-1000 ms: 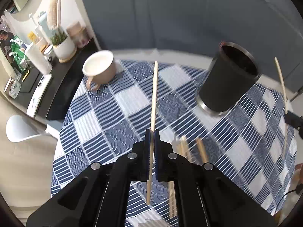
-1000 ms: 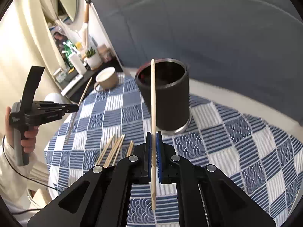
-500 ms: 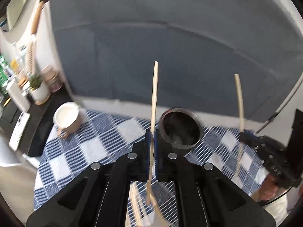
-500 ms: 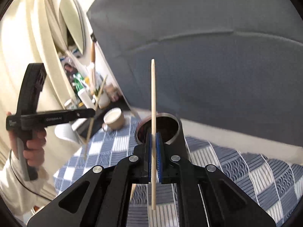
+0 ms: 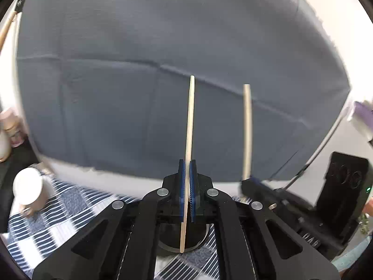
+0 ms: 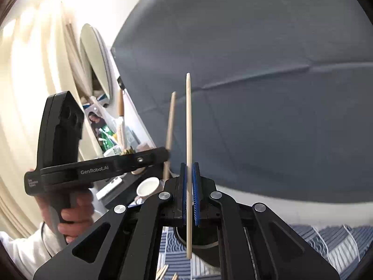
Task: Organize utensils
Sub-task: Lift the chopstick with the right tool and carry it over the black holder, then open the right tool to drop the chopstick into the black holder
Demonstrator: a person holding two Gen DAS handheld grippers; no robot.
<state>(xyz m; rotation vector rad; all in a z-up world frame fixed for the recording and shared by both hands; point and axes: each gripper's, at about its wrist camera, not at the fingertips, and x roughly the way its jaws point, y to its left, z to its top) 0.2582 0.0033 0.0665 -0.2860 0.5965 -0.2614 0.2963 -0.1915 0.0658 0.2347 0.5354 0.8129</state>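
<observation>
Two chopsticks are shown held upright above the dark cup, one in each pair of tongs. The left gripper [image 5: 186,192] is closed on a chopstick [image 5: 189,126], which is pinched between the blue pads [image 5: 192,191] well below its middle; the long upper part stands free against the grey backdrop [image 5: 116,93] and the short lower end hangs over the mouth of the cup [image 5: 184,240]. The right gripper [image 6: 190,192] is likewise closed on a second chopstick [image 6: 188,126], taken at about the same place along its length, with the lower tip in front of the cup [image 6: 205,240]. Each gripper is also seen from the other's camera, beside it and close.

The sticks are judged to be light, stiff and smooth, probably wood or bamboo. Little clamping force is likely needed, but a thin round shaft can be expected to pivot or slide between flat pads if it is knocked against the rim. A hold near the lower third, as shown, is judged suitable, since the tip stays short and easily steered.

More chopsticks [image 6: 163,274] lie on the checked tablecloth [image 6: 326,242]. A pale mug [image 5: 29,187] stands apart, at the left.
</observation>
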